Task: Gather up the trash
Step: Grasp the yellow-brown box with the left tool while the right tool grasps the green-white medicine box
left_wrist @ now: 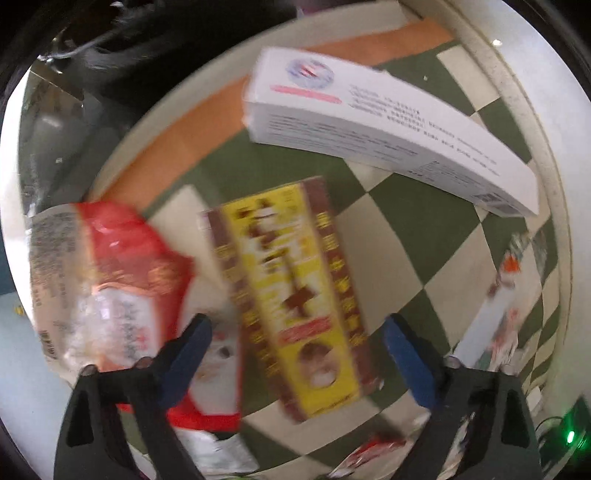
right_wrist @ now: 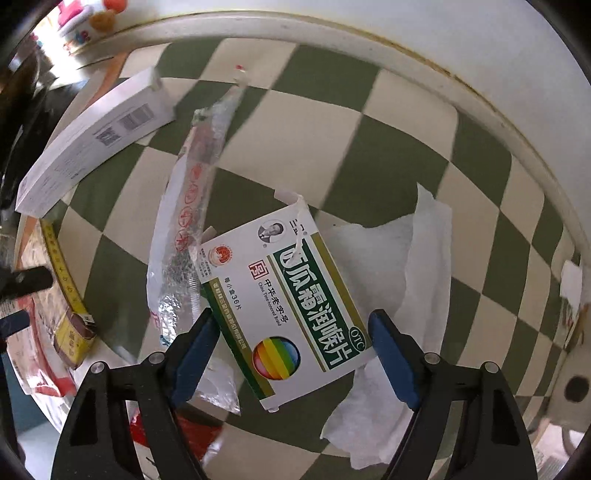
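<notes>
My left gripper (left_wrist: pixel 297 332) is open, its blue-padded fingers astride a yellow and brown box (left_wrist: pixel 291 295) lying on the green and cream checkered cloth (left_wrist: pixel 424 229). A red and clear snack bag (left_wrist: pixel 110 280) lies to its left, a long white box (left_wrist: pixel 388 125) beyond it. My right gripper (right_wrist: pixel 291 328) is open around a white and green medicine box (right_wrist: pixel 280 295), which lies partly on a white tissue (right_wrist: pixel 399 280). A long clear and silver wrapper (right_wrist: pixel 192 206) lies left of that box. The white box (right_wrist: pixel 92 140) and the yellow box (right_wrist: pixel 70 314) show at left.
The table has a raised cream rim (right_wrist: pixel 480 107). An orange strip (left_wrist: pixel 207 125) borders the cloth at the far side. More wrappers (left_wrist: pixel 498 310) lie at the right in the left wrist view. Toys (right_wrist: pixel 88 18) stand beyond the table.
</notes>
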Motion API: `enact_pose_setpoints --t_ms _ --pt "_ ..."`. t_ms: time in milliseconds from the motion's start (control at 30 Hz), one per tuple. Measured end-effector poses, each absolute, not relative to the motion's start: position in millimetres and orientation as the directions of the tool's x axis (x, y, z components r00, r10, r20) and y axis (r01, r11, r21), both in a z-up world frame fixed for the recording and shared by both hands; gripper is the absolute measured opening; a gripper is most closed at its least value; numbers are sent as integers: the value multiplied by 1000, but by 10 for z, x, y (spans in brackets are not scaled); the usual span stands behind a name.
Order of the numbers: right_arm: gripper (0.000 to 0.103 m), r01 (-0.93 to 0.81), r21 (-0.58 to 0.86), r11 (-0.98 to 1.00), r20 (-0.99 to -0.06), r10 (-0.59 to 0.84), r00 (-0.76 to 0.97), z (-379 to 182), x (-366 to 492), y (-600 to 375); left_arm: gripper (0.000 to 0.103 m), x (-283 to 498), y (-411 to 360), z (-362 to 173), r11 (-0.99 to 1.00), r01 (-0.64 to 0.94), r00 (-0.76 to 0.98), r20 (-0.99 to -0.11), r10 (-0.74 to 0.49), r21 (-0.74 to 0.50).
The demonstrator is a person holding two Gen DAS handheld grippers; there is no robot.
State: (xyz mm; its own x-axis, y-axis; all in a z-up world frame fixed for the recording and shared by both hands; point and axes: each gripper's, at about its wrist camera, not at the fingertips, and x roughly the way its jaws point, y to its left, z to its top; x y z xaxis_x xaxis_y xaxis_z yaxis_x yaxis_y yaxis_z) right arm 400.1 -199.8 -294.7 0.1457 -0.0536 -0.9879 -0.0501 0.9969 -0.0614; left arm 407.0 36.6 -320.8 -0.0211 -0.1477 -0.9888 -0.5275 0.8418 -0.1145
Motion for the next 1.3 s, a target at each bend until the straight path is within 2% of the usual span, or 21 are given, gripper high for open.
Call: enact_pose_setpoints --t_ms 67,100,133,200,333,467,667,867,967,1133,1233,1300 --pt "83 -55 -52 997 -990 -44 135 -2997 3990 -2063 79 4144 290 -3223 868 -495 -30 -997 -64 -41" --pt "83 -57 -51 997 -990 -43 133 -3016 4010 -2074 65 4162 250 -3202 884 -468 -25 -1000 -16 -2" --pt "84 -61 -40 997 -991 -32 130 -3038 4033 -2126 61 4182 221 -3189 893 -450 -13 -1000 -3 3" --pt "84 -80 2 997 -995 9 96 -3068 4054 -2172 60 4162 137 -3174 920 -388 -5 -999 49 47" --pt "86 -79 223 972 -974 226 34 -3052 4009 -2333 60 4042 -105 -3132 958 -257 28 -990 135 124" --pt "87 -106 165 981 -981 175 85 -3035 3918 -2442 60 3814 -222 -3164 973 -179 42 -987 157 147" --pt "87 -158 73 985 -990 90 105 -3242 3771 -2407 60 3645 -262 -3269 973 -172 30 -987 159 152" --pt "86 -97 83 992 -978 99 184 -3064 3660 -2621 60 3731 -221 -3271 975 -156 26 -986 163 157" --pt "84 -177 -12 984 -986 17 164 -3113 3547 -2455 60 3693 -211 -3274 974 -153 34 -985 171 164" --pt "84 -315 8 949 -991 49 122 -3286 3452 -2152 60 3735 -463 -3191 973 -162 30 -985 170 163" --pt "83 -316 -24 948 -995 6 95 -3498 3444 -2051 60 3708 -495 -3182 973 -164 27 -985 169 163" --pt "71 -283 -29 959 -994 2 108 -3550 3421 -2084 59 3746 -470 -3192 973 -163 22 -985 169 163"
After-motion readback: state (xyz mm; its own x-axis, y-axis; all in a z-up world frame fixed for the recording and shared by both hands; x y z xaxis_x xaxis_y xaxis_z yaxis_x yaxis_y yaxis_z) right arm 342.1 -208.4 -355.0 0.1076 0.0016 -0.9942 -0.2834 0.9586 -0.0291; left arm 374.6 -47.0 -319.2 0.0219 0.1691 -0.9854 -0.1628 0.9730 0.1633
